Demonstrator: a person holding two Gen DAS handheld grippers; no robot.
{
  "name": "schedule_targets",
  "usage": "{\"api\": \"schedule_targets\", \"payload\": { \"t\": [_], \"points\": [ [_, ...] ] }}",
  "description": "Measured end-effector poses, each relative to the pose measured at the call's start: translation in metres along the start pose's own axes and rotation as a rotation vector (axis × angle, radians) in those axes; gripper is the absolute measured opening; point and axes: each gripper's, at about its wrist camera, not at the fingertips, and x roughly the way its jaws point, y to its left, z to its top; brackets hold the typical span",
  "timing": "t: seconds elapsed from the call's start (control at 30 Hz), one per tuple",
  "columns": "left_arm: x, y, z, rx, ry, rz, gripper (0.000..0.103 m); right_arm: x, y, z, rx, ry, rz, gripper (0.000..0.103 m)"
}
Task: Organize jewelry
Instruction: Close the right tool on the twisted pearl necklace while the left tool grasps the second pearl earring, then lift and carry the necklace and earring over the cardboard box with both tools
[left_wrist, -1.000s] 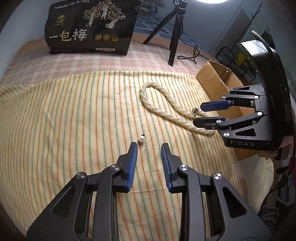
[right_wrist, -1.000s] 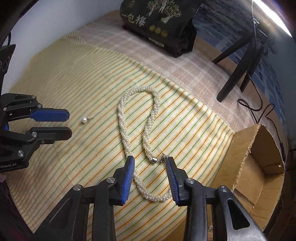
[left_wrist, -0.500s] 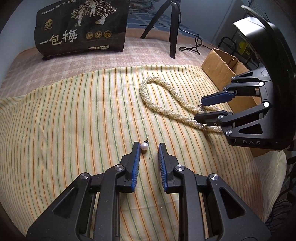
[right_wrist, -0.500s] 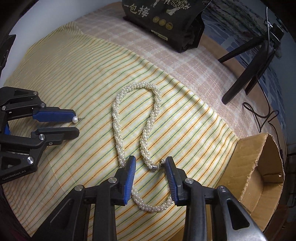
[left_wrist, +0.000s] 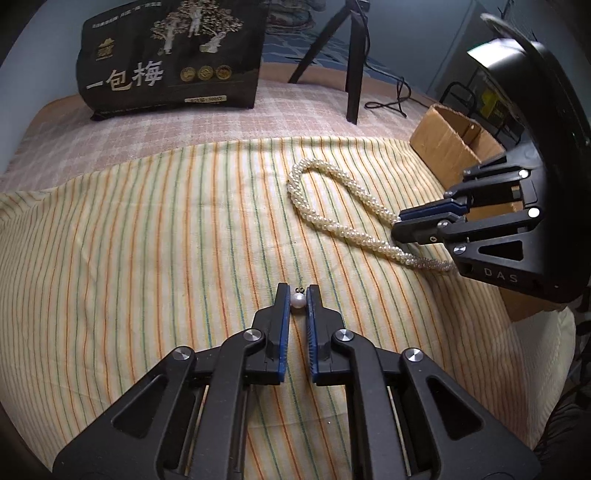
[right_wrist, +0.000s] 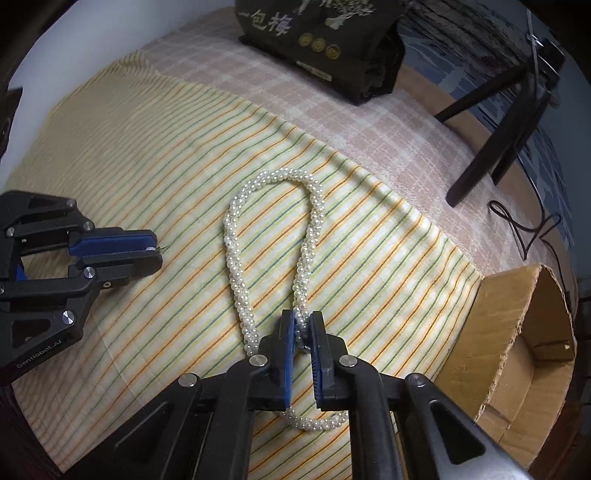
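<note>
A small pearl earring (left_wrist: 297, 301) lies on the striped cloth (left_wrist: 147, 240), pinched between the tips of my left gripper (left_wrist: 297, 295). A twisted pearl necklace (left_wrist: 332, 218) lies in a long loop to its right. My right gripper (right_wrist: 302, 326) is shut on the necklace (right_wrist: 236, 258) near its clasp end, low on the cloth. In the right wrist view the left gripper (right_wrist: 153, 254) sits at the left with the earring's hook poking out. In the left wrist view the right gripper (left_wrist: 400, 225) grips the necklace at the right.
An open cardboard box (right_wrist: 535, 343) stands at the table's right edge, also in the left wrist view (left_wrist: 454, 147). A black printed bag (left_wrist: 173, 59) stands at the back. A black tripod (left_wrist: 351, 55) and cable (right_wrist: 524, 229) are at the back right.
Both grippers have closed: the left onto the pearl earring, the right onto the necklace near the clasp. Both moved slightly forward and down.
</note>
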Motion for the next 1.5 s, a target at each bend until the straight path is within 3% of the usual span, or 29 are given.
{"api": "schedule_targets", "payload": {
  "t": [0.23, 0.63, 1.1, 1.5],
  "points": [
    [-0.023, 0.006, -0.004, -0.040, -0.039, -0.010, 0.007, -0.018, -0.023, -0.009, 0.115, -0.077, 0.101, 0.006],
    [-0.058, 0.002, -0.013, -0.079, -0.089, -0.026, 0.007, -0.073, -0.018, -0.034, 0.229, -0.242, 0.207, 0.005],
    [-0.112, -0.029, 0.002, -0.023, -0.177, -0.055, 0.007, -0.180, -0.025, -0.070, 0.272, -0.452, 0.162, 0.005],
    [-0.139, -0.084, 0.024, 0.050, -0.235, -0.125, 0.007, -0.244, -0.052, -0.111, 0.323, -0.578, 0.111, 0.005]
  ]
}}
